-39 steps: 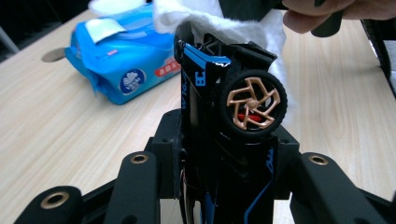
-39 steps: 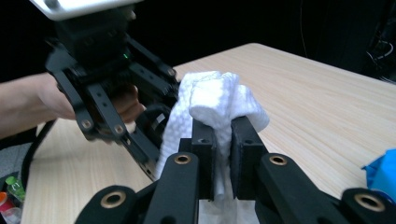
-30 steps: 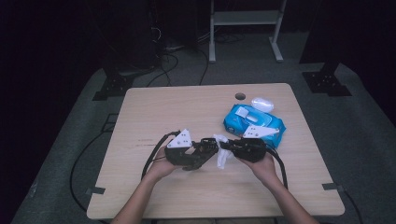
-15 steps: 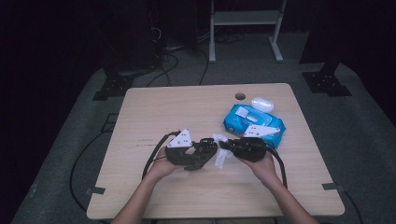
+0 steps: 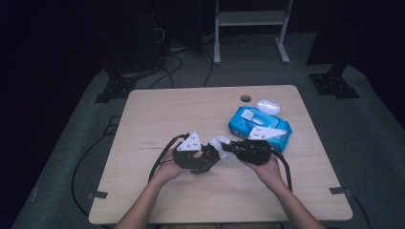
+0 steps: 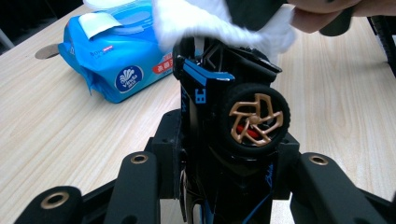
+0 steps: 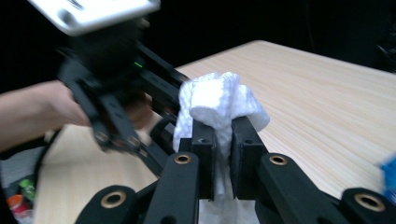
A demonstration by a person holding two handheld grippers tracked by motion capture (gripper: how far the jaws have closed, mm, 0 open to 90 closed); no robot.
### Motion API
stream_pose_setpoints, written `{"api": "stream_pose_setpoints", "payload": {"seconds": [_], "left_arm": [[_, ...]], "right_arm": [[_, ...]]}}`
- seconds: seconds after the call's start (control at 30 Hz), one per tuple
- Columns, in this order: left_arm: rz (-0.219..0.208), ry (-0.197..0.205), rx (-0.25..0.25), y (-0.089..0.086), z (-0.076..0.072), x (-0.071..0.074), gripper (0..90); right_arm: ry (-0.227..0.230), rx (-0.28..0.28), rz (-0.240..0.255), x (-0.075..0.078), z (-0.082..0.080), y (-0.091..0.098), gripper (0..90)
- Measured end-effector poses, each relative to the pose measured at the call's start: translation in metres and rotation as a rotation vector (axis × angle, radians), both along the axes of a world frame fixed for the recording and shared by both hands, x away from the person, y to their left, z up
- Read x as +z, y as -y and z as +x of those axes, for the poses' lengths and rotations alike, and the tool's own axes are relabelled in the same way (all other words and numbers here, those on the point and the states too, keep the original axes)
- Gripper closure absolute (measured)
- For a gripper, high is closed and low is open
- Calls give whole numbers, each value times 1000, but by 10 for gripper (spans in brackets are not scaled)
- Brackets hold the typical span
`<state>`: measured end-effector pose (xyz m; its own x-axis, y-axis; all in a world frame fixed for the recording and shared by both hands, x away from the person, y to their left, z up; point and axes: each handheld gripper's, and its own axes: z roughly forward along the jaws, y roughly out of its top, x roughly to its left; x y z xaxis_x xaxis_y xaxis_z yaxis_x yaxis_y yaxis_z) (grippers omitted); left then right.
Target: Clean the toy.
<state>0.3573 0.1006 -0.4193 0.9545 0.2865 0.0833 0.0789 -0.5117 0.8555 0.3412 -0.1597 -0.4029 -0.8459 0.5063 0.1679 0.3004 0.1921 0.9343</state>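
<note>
Our left tongs [image 6: 219, 186] clamp the black toy car [image 6: 229, 116] nose-up above the worktop [image 5: 191, 109] so our right tongs [image 7: 223, 140], pinched tight on a wadded white wipe [image 7: 219, 102], can rub its top, the blue wipe pack [image 5: 258, 126] lying just beyond.

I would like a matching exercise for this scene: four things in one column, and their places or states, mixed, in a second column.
Things:
1. toy car
2. white wipe
3. blue wipes pack
4. white case

Places or states:
A. lies on the table, flap open
B. clamped in the right gripper
C. clamped in the left gripper
D. sits beyond the pack, near the table's hole

Pairs: 1-C, 2-B, 3-A, 4-D
</note>
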Motion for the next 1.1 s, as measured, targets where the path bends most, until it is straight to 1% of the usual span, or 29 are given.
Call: {"api": "stream_pose_setpoints", "payload": {"seconds": [0.07, 0.13, 0.17, 0.23, 0.27, 0.37, 0.43, 0.5, 0.53, 0.57, 0.6, 0.67, 0.7, 0.8, 0.87, 0.9, 0.93, 0.97, 1.03, 1.1], "left_arm": [[-5, -1, 3, -1, 1, 0, 572], [-9, -6, 5, -1, 2, -1, 572], [-4, -3, 4, -1, 3, -1, 572], [3, 5, 7, 1, 3, -1, 572], [7, 6, 7, 2, 4, -1, 572], [44, 18, 3, 7, 8, 1, 572], [68, 26, 6, 10, 13, 2, 572], [82, 17, 13, 12, 19, 2, 572], [95, 17, 25, 13, 22, 1, 572], [114, 23, 32, 13, 26, 1, 572], [146, 30, 30, 13, 30, 1, 572], [171, 18, 45, 15, 35, 0, 572], [199, 22, 43, 15, 38, 0, 572], [240, 10, 56, 18, 48, -1, 572], [251, 18, 63, 18, 52, -3, 572], [258, 1, 62, 18, 56, -4, 572], [283, -10, 67, 19, 60, -4, 572], [300, -10, 72, 21, 62, -6, 571], [321, -21, 77, 23, 65, -8, 571], [328, -44, 74, 24, 69, -10, 571]], "right_arm": [[-25, -17, -2, -7, 4, 5, 814], [-42, -30, -21, -13, 6, 8, 813], [-51, -34, -33, -15, 7, 8, 813], [-63, -42, -38, -17, 9, 10, 812], [-59, -47, -45, -17, 10, 11, 812], [-62, -52, -46, -15, 10, 15, 812], [-61, -57, -59, -15, 10, 19, 812], [-64, -66, -65, -15, 9, 25, 812], [-62, -71, -68, -14, 9, 27, 812], [-58, -76, -67, -14, 9, 30, 812], [-63, -80, -67, -14, 8, 33, 812], [-66, -87, -71, -15, 7, 38, 812], [-70, -88, -74, -16, 8, 39, 812], [-83, -94, -78, -20, 9, 44, 812], [-89, -98, -80, -22, 11, 45, 812], [-91, -97, -79, -23, 11, 46, 812], [-95, -97, -78, -23, 11, 46, 812], [-95, -97, -81, -23, 11, 47, 812], [-96, -98, -84, -23, 12, 47, 812], [-94, -98, -88, -23, 12, 48, 812]]}}
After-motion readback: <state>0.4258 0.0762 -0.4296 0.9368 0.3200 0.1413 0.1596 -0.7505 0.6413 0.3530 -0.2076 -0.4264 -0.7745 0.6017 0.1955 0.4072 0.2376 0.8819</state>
